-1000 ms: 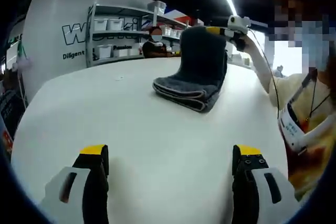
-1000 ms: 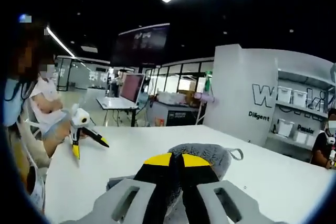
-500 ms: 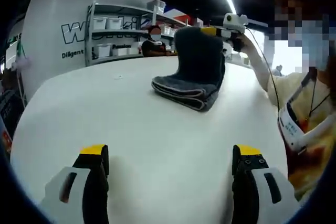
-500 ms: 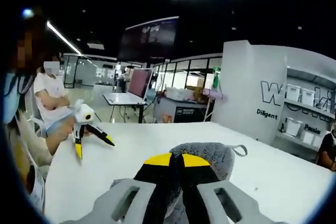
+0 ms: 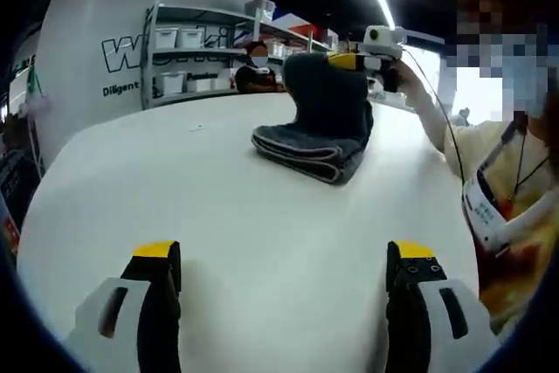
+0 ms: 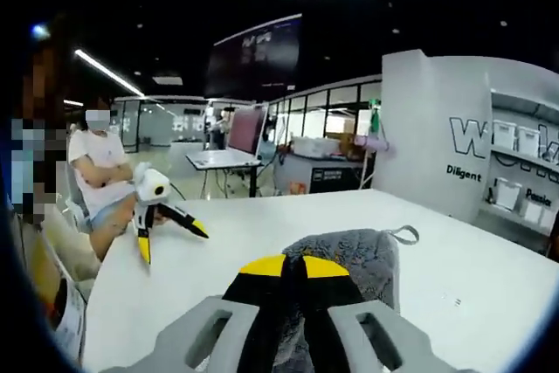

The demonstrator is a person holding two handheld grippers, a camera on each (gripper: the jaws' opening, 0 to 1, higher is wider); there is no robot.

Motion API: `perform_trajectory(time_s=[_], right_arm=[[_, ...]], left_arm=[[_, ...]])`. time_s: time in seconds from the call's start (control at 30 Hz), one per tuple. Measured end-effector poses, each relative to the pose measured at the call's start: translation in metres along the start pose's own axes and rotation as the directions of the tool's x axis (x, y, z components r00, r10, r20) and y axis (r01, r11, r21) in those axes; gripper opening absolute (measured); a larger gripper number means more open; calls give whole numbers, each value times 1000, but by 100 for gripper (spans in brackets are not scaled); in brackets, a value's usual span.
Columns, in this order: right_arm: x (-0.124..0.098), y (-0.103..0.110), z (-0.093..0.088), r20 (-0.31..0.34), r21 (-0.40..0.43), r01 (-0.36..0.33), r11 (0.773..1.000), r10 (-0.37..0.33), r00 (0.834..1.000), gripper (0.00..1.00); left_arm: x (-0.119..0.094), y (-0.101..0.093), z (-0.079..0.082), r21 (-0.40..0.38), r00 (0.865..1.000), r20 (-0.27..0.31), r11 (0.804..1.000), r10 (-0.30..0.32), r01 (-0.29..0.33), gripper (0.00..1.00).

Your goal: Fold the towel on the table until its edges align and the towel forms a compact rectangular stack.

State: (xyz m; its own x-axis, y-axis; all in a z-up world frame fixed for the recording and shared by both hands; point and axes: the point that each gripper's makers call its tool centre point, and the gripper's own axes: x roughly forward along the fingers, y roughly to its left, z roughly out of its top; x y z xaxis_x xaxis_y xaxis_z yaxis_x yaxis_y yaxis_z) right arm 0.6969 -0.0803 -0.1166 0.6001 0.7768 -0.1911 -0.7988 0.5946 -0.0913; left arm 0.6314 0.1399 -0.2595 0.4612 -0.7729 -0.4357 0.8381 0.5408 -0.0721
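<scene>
A dark grey towel lies partly folded on the white table, its lower layers stacked flat and one flap lifted upright. My right gripper is shut on the top edge of that flap, seen from across the table in the left gripper view. In the right gripper view the closed yellow-tipped jaws pinch the grey towel, which has a small hanging loop. My left gripper is open, low over the near part of the table, well short of the towel. It appears again as the left gripper with spread jaws.
A person in a yellow top stands at the table's right side. Shelves with white bins and a white wall stand behind the table. Another person sits beyond the far edge, near a desk with a monitor.
My right gripper has carried the lifted towel flap a little to the left and lower over the folded stack. The left gripper has stayed where it was.
</scene>
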Motion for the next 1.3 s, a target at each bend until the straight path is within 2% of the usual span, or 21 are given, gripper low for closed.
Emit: perform_trajectory(time_s=[0.4, 0.73, 1.3], right_arm=[[24, 7, -27, -36, 74, -51, 996, 53, 998, 1], [36, 13, -42, -62, 109, -82, 991, 89, 994, 2], [59, 30, -79, -124, 173, -138, 975, 161, 979, 2]], left_arm=[[-1, 1, -1, -1, 1000, -5, 1000, -2, 2, 96], [-1, 2, -1, -2, 1000, -11, 1000, -7, 7, 96], [1, -1, -1, -2, 1000, -12, 1000, -6, 6, 96]])
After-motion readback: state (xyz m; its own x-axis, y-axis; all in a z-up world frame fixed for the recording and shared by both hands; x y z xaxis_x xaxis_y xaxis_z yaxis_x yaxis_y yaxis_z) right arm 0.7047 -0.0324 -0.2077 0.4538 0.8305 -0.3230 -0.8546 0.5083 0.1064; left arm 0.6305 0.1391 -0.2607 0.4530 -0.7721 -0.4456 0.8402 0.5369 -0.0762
